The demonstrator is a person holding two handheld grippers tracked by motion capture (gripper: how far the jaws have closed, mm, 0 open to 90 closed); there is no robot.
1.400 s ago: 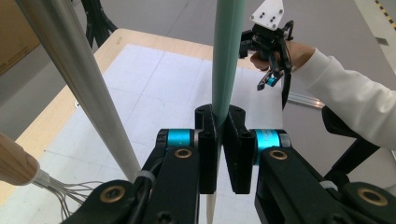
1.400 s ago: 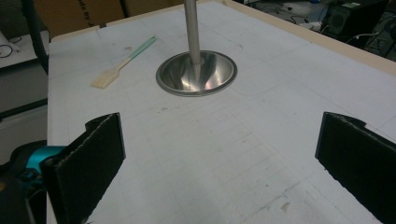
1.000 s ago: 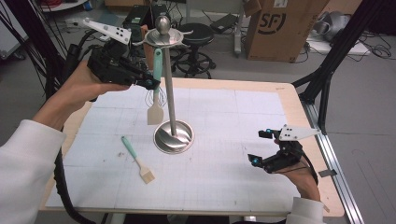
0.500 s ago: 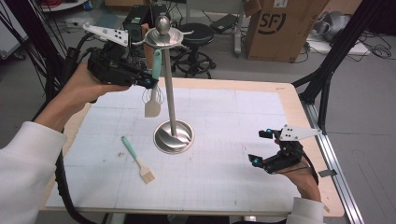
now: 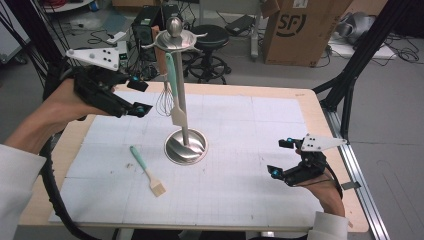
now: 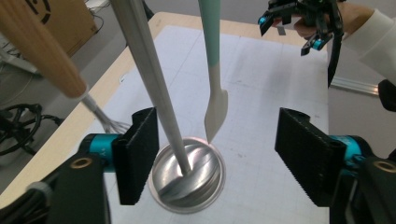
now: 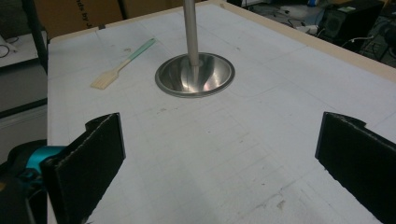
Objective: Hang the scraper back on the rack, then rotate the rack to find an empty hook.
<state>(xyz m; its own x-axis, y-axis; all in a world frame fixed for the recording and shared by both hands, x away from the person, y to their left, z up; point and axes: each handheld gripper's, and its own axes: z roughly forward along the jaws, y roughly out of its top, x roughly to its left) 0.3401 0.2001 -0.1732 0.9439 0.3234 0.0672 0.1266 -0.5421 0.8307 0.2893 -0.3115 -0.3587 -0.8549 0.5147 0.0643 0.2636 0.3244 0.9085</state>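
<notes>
A: From above, your left tongs [image 5: 135, 95] hang raised beside the utensil stand [image 5: 181, 95], just left of the whisk [image 5: 164, 100] and the teal-handled spatula [image 5: 172, 85] hanging from its top.

B: Their own view shows what the high view cannot: the jaws stand wide apart, grip nothing, and the stand's pole and the spatula blade [image 6: 215, 109] sit between them, untouched.

A: And your right tongs [image 5: 285, 160]?

B: Low over the bench [image 5: 260, 95] at the near right, wide open and empty. Their view shows the stand's base [image 7: 194, 74] and the pastry brush [image 7: 122, 64] lying flat to its left.
</notes>
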